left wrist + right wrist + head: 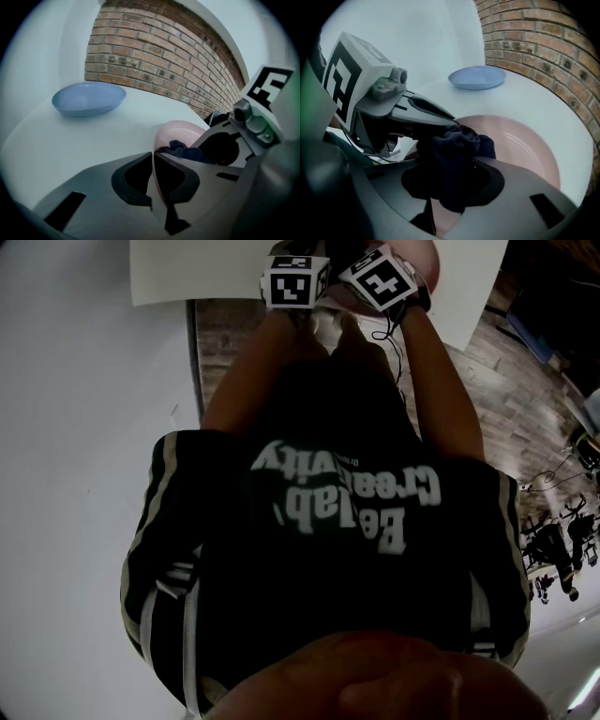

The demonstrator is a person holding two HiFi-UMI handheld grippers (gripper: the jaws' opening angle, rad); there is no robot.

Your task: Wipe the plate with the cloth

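Note:
My left gripper is shut on the rim of a pale pink plate and holds it on edge above the white table. In the right gripper view, the same plate faces me. My right gripper is shut on a bunched dark blue cloth, which lies against the plate's inner face near the left gripper's tips. The cloth also shows inside the plate in the left gripper view. In the head view only the two marker cubes show, close together past the person's dark shirt.
A light blue plate rests on the table further back, also seen as the blue plate in the right gripper view. A brick wall runs behind the table. Wooden floor and equipment lie off to one side.

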